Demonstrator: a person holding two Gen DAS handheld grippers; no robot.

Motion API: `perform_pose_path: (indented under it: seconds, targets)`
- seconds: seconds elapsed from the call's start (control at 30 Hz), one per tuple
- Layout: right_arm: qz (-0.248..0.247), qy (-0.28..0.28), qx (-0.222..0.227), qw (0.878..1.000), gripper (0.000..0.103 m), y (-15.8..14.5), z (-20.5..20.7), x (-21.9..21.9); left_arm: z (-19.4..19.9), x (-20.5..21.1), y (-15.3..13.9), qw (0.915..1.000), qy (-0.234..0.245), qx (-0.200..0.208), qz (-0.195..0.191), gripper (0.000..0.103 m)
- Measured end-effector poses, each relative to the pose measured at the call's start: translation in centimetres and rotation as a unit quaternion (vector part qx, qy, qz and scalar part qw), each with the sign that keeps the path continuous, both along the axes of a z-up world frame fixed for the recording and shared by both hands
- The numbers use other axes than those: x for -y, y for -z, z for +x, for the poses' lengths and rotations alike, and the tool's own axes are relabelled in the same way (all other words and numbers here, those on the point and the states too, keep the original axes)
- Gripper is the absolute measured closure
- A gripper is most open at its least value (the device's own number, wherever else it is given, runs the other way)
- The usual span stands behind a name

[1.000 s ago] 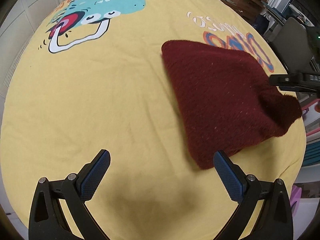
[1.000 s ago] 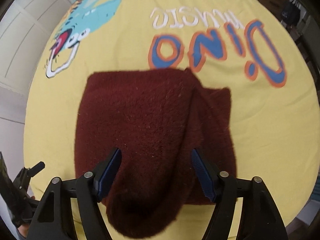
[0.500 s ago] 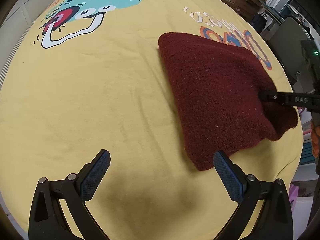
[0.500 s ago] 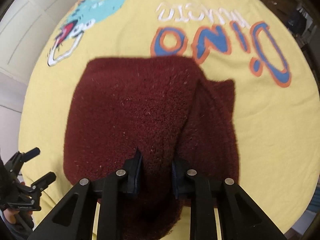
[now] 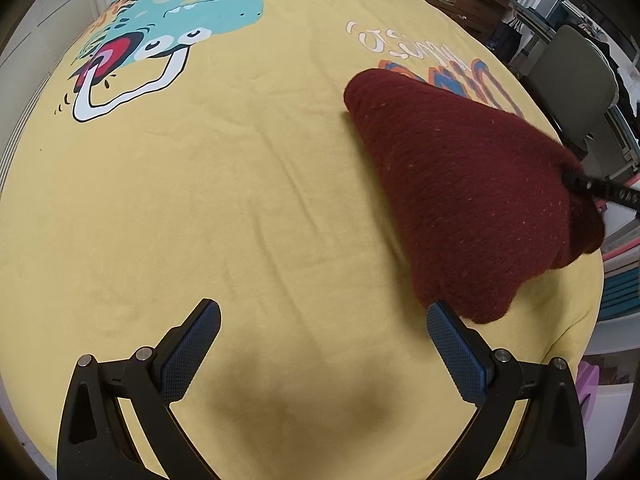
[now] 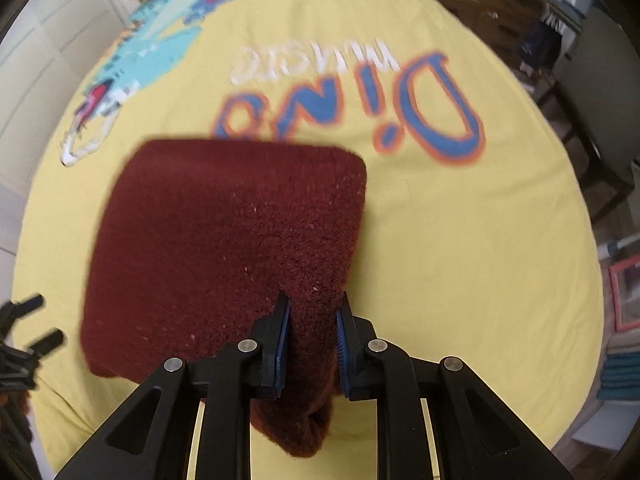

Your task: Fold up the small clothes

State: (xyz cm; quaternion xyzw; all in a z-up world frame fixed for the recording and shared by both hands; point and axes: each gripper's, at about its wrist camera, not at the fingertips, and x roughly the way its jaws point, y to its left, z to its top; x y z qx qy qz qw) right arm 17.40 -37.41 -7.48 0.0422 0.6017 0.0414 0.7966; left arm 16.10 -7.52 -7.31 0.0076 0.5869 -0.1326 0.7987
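A dark maroon fuzzy knitted garment (image 6: 224, 240) lies on a yellow bedsheet printed with a turquoise cartoon dinosaur and blue-and-orange lettering (image 5: 200, 200). In the right wrist view the garment sits in the near-left part of the sheet, its far edge just touching the lower edge of the blue "Dino" letters. The right gripper (image 6: 312, 316) is clamped on a bunched fold at the garment's near right corner: its blue-padded fingers (image 6: 281, 334) press into the wool from both sides, the jaws have just been closing with the cloth between them, and a lump of fabric hangs down below the pads toward the near edge. That near side of the garment looks raised off the sheet (the background is smeared with blur, so fine detail is hard to read).

In the left wrist view the same garment (image 5: 472, 184) spreads across the right half of the sheet, narrow at its far end and broad near the camera. The left gripper (image 5: 324, 344) hovers over bare yellow sheet with its jaws spread wide and nothing between them; its right finger (image 5: 456, 356) is just beside the garment's near corner. At the far right, the black tip of the right gripper (image 5: 592, 189) meets the garment's edge.

A grey chair (image 5: 572, 84) stands beyond the bed's right side.
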Motion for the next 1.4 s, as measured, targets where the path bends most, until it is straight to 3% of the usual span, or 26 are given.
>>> perform_pose_path:
  seconds: [0.07, 0.17, 0.27, 0.33, 0.53, 0.7, 0.83, 1.07, 1.2, 1.3, 1.4]
  targets:
    - [0.011, 0.006, -0.017, 1.000, 0.082, 2.0, -0.3, 0.1, 0.0, 0.3, 0.2, 1.0000, 0.001, -0.002, 0.002, 0.001]
    - [0.030, 0.023, -0.016, 0.999, 0.077, 2.5, -0.6, 0.5, 0.0, 0.7, 0.7, 1.0000, 0.004, -0.007, 0.006, 0.001]
    - [0.022, 0.030, -0.017, 0.999, 0.060, 2.0, -0.5, 0.7, 0.0, 1.1, 1.0, 0.9999, 0.008, -0.008, 0.010, 0.001]
    - [0.009, 0.027, -0.015, 0.999, 0.040, 1.5, -0.4, 0.6, 0.1, 1.4, 1.0, 0.9999, 0.009, -0.007, 0.011, 0.001]
    - [-0.002, 0.019, 0.007, 1.000, 0.025, -0.3, -0.5, 0.6, 1.7, 2.4, 0.0, 1.0000, 0.007, 0.002, 0.003, 0.001]
    - [0.018, 0.008, 0.039, 0.999, 0.018, -2.6, -0.7, 0.0, 4.2, 4.4, -1.0, 0.9999, 0.015, 0.006, 0.007, 0.001]
    - [0.020, -0.007, 0.052, 0.998, 0.017, -2.8, -0.4, -1.3, 6.1, 6.6, -1.4, 0.9999, 0.016, 0.005, 0.000, 0.001]
    - [0.037, 0.011, 0.022, 0.999, 0.017, 1.1, 0.5, -1.2, 7.0, 10.5, 1.1, 0.9996, 0.021, -0.020, 0.008, 0.001]
    - [0.057, 0.014, 0.003, 0.998, 0.016, 3.5, 0.7, -0.8, 6.9, 11.5, 3.4, 0.9988, 0.018, -0.030, 0.035, 0.001]
    - [0.061, 0.018, 0.004, 0.998, 0.000, 5.0, 0.9, -0.6, 6.2, 11.4, 4.6, 0.9981, 0.018, -0.019, 0.056, 0.000]
    - [0.094, 0.017, 0.003, 0.995, 0.000, 6.3, 1.0, -0.5, 5.6, 11.0, 5.7, 0.9983, 0.010, -0.011, 0.056, 0.000]
